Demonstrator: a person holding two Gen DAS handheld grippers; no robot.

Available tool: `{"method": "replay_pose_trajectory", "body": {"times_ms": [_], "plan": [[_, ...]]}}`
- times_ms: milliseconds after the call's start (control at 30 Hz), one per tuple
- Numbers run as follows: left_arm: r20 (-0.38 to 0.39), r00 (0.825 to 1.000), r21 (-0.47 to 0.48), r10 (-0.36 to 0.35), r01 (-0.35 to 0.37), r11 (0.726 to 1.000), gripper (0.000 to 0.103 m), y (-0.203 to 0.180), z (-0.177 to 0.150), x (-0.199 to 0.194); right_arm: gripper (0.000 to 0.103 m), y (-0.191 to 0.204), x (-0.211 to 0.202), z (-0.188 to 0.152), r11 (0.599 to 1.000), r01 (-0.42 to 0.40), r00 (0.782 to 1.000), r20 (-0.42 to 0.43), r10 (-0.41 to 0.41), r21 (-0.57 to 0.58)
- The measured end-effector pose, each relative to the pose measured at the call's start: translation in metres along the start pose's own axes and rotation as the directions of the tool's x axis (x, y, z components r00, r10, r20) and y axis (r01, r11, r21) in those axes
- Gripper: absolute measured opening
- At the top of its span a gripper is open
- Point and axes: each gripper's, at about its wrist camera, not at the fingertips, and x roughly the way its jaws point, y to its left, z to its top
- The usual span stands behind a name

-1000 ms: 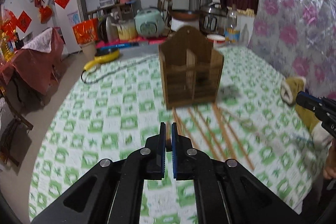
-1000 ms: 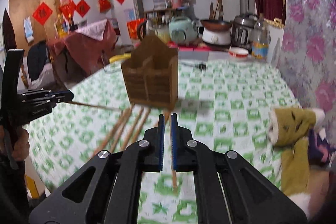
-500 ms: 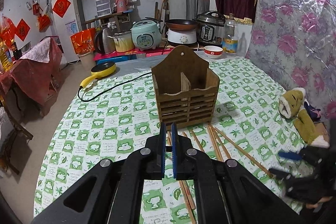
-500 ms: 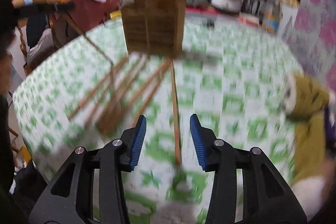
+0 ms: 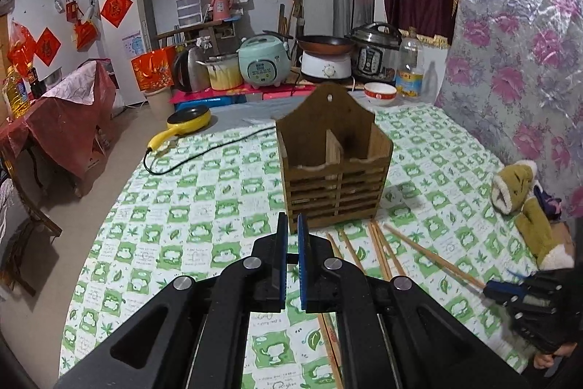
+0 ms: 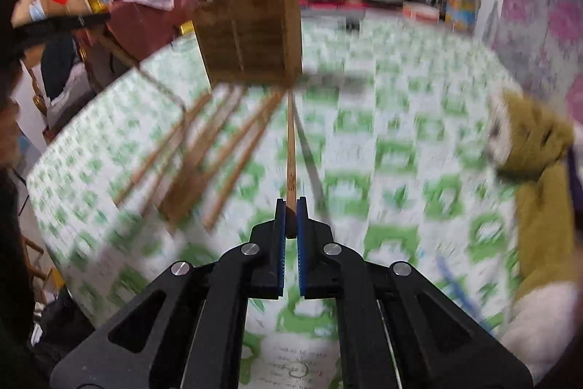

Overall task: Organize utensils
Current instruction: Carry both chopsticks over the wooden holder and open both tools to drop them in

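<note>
Even, soft indoor light is seen in both fisheye views — the right wrist view is heavily motion-blurred, edges bowed and vignetted.

- One wooden utensil holder [image 5: 333, 166] with two compartments, standing on the table.
- Chopsticks [image 5: 379, 248] on the checked cloth: at least six, though the exact count is unclear where they overlap.
- One chopstick [image 6: 290, 163] pinched in the right gripper [image 6: 290, 206].
- Two grippers in all, counting the left gripper [image 5: 290, 228].
- One yellow frying pan [image 5: 189, 117].
- One red-and-white bowl [image 5: 380, 93].
- One plush toy [image 5: 524, 199].
- One plastic bottle [image 5: 410, 68].
</note>
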Motion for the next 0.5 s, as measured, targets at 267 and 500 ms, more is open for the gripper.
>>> {"method": "replay_pose_trajectory", "body": {"times_ms": [267,500], "plan": [[0.075,0.997,0.004,-0.018,0.017,1.000,0.005,-0.009,0.041,-0.023,0.006,0.009,-0.057,0.082,1.000,-0.011,0.970,0.243,0.014,-0.015],[0.170,0.985,0.017,-0.039,0.036,0.999,0.006,-0.025,0.089,-0.040,0.006,0.024,-0.076,0.142,0.999,-0.046,0.933,0.357,0.053,-0.028]]}}
